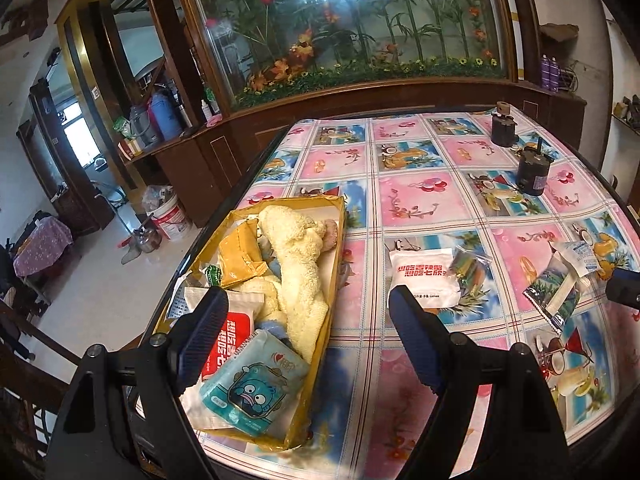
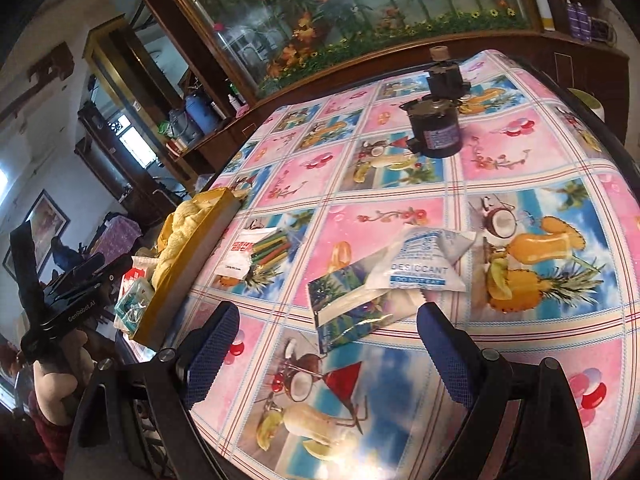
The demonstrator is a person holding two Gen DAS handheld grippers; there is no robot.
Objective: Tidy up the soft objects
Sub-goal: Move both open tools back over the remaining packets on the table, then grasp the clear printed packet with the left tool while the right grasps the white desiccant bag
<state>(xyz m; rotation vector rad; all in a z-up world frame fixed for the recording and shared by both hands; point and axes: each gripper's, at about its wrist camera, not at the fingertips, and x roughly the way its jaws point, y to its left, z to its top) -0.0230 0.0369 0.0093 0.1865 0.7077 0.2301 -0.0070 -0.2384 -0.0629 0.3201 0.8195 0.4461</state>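
We see a shallow yellow box (image 1: 334, 280) at the left edge of the surface (image 1: 420, 168), its long axis running from the near edge away toward the aquarium cabinet (image 1: 348, 28). Inside, a cream plush towel (image 1: 298, 268) lies lengthwise along that axis, beside a tan packet (image 1: 236, 258), a red-and-white packet (image 1: 224, 340) and a blue cartoon tissue pack (image 1: 250, 388) at the near end. The left claw (image 1: 302, 340) hovers spread over the box's near end, holding nothing. Outside the box lie a white packet with red characters (image 1: 424, 278) touching a clear bag of coloured sticks (image 1: 472, 270). The right-wrist view alone shows the printing on the white desiccant sachet (image 2: 420, 270), which overlaps a blue-green printed wrapper (image 2: 344, 308) angled toward the near left. The right claw (image 2: 326, 350) is spread, empty, just before that wrapper. Two dark cylindrical motors (image 2: 438, 130) stand farther back. The right-wrist view also shows a hand (image 2: 54, 384) gripping the left device.
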